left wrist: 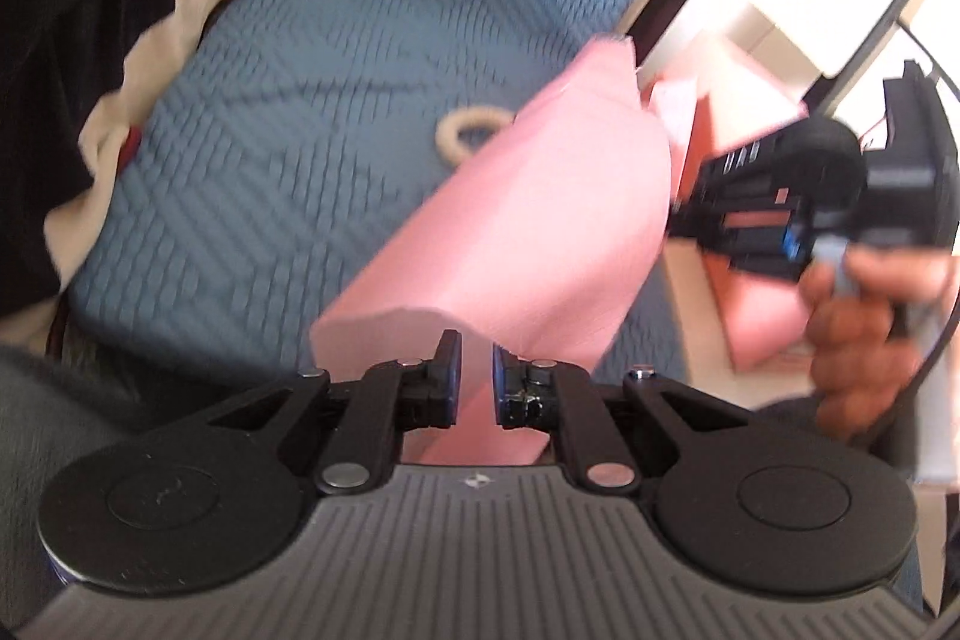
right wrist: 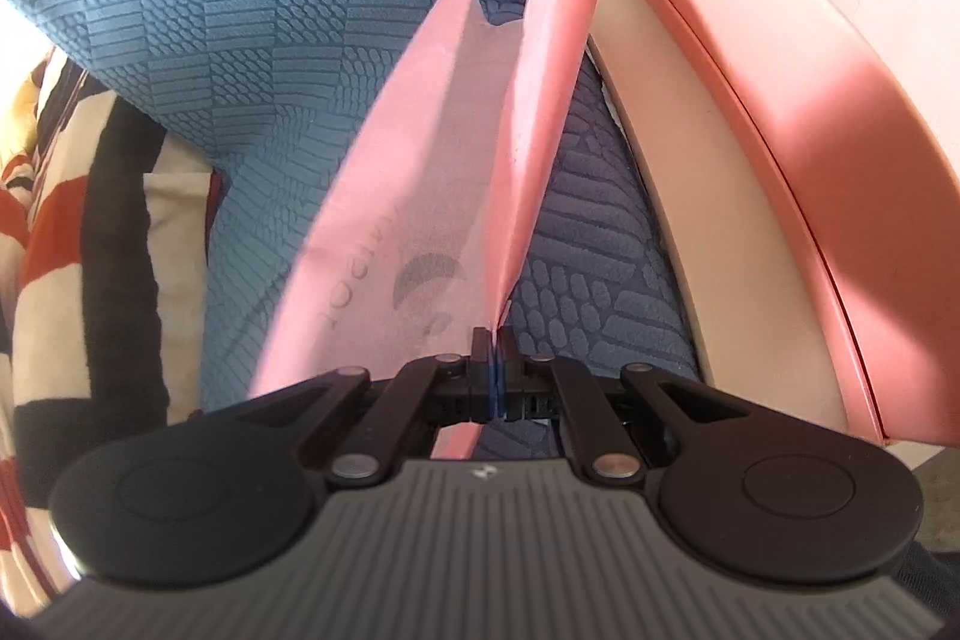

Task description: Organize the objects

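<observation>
My left gripper (left wrist: 477, 379) sits at the bottom centre of the left wrist view with its jaws drawn close, a narrow slot between them, and the pink cloth (left wrist: 540, 232) runs through that slot; the picture is blurred, so I read it as a pinch on the cloth's near edge rather than seeing the pads press. From there the cloth rises in a loose fold toward the upper right of the frame, lifted off the blue textured mat (left wrist: 336, 58). A small pale ring (left wrist: 471, 130) lies on the mat at mid frame, partly hidden behind the cloth. At the right edge my right hand (left wrist: 864, 334) wraps the handle of the other tool. In the right wrist view my right gripper (right wrist: 495, 358) is pressed tight on a corner of the same pink cloth (right wrist: 420, 160), which fans up from the jaws in two folds toward the top centre, faint grey print showing on the left one. A pink and cream box (right wrist: 780, 148) fills the right side of that frame, just beside the cloth, and a striped blanket (right wrist: 54, 232) lies along the left edge.
</observation>
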Demonstrator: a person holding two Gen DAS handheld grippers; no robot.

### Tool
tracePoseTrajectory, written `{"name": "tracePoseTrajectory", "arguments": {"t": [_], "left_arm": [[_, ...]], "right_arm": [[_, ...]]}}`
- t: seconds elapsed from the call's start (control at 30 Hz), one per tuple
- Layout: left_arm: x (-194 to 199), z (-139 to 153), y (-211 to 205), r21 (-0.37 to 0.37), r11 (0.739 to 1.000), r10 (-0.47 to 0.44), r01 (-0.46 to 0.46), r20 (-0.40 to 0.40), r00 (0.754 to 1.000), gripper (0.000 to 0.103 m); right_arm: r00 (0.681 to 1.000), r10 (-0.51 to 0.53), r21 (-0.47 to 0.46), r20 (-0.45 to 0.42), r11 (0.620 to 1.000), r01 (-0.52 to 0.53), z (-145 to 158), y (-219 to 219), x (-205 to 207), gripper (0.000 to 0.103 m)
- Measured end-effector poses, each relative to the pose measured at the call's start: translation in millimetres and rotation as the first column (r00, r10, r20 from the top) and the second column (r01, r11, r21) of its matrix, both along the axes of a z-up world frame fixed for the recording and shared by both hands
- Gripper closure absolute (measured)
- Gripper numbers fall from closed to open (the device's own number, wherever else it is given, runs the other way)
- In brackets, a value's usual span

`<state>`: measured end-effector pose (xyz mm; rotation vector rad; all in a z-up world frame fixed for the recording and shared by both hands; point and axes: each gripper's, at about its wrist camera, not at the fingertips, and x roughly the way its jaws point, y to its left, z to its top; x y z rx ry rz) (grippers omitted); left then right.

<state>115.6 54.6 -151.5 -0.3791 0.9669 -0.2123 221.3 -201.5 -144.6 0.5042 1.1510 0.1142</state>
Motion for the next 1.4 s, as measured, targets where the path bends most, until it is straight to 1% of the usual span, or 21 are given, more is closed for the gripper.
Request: {"name": "tracePoseTrajectory", "arguments": {"t": [0.17, 0.3, 0.4, 0.57, 0.67, 0.73, 0.8, 0.83, 0.9, 0.93, 1.0, 1.07, 1.13, 1.2, 1.33, 1.4], "left_arm": [[20, 11, 4, -0.022, 0.999, 0.036, -0.035, 0.066, 0.997, 0.092], [39, 15, 9, -0.030, 0.998, 0.061, -0.059, 0.077, 0.995, 0.092], [54, 14, 14, -0.021, 0.997, 0.081, -0.079, 0.078, 0.994, 0.092], [84, 5, 25, 0.008, 0.992, 0.122, -0.122, 0.044, 0.992, 0.092], [107, -7, 30, 0.065, 0.987, 0.146, -0.145, -0.016, 0.989, 0.092], [121, -15, 36, 0.066, 0.984, 0.166, -0.163, -0.057, 0.984, 0.092], [132, -19, 39, 0.081, 0.980, 0.186, -0.179, -0.077, 0.980, 0.092], [136, -19, 39, 0.098, 0.978, 0.192, -0.184, -0.078, 0.978, 0.092], [144, -21, 35, 0.160, 0.970, 0.197, -0.183, -0.080, 0.977, 0.092], [149, -24, 32, 0.205, 0.963, 0.195, -0.173, -0.092, 0.976, 0.092], [155, -26, 27, 0.279, 0.947, 0.190, -0.160, -0.083, 0.978, 0.092], [159, -25, 24, 0.310, 0.938, 0.186, -0.154, -0.076, 0.980, 0.092], [160, -24, 25, 0.294, 0.942, 0.189, -0.160, -0.071, 0.979, 0.092], [161, -24, 23, 0.282, 0.950, 0.160, -0.136, -0.063, 0.985, 0.092], [154, -9, 7, 0.265, 0.963, 0.045, -0.046, 0.010, 0.999, 0.092], [153, -6, -1, 0.228, 0.974, -0.018, 0.009, 0.037, 0.999, 0.092]], "right_arm": [[0.999, 0.034, -0.042, 0.027, 0.999, -0.033, -1, 9, 1, 0.099], [0.998, 0.049, -0.067, 0.039, 0.997, -0.047, -3, 11, 2, 0.099], [0.997, 0.055, -0.082, 0.045, 0.995, -0.051, -4, 11, 8, 0.099], [0.996, 0.060, -0.099, 0.069, 0.994, -0.053, -3, 7, 12, 0.099], [0.993, 0.079, -0.115, 0.093, 0.991, -0.068, -1, 9, 16, 0.099], [0.990, 0.095, -0.126, 0.108, 0.989, -0.081, 0, 10, 19, 0.099], [0.987, 0.108, -0.139, 0.120, 0.986, -0.091, 2, 11, 21, 0.099], [0.985, 0.115, -0.145, 0.126, 0.985, -0.097, 2, 12, 23, 0.099], [0.983, 0.125, -0.151, 0.133, 0.983, -0.105, 2, 12, 25, 0.099], [0.983, 0.124, -0.149, 0.134, 0.983, -0.104, 1, 11, 26, 0.099], [0.985, 0.119, -0.148, 0.127, 0.984, -0.100, -2, 11, 31, 0.099], [0.985, 0.120, -0.151, 0.124, 0.983, -0.101, -4, 12, 33, 0.099], [0.985, 0.123, -0.155, 0.122, 0.982, -0.104, -5, 13, 35, 0.099], [0.986, 0.121, -0.151, 0.117, 0.983, -0.103, -6, 9, 34, 0.099], [0.989, 0.101, -0.120, 0.112, 0.989, -0.088, -8, 6, 36, 0.099], [0.990, 0.095, -0.109, 0.105, 0.991, -0.083, -11, 5, 36, 0.099]]}}
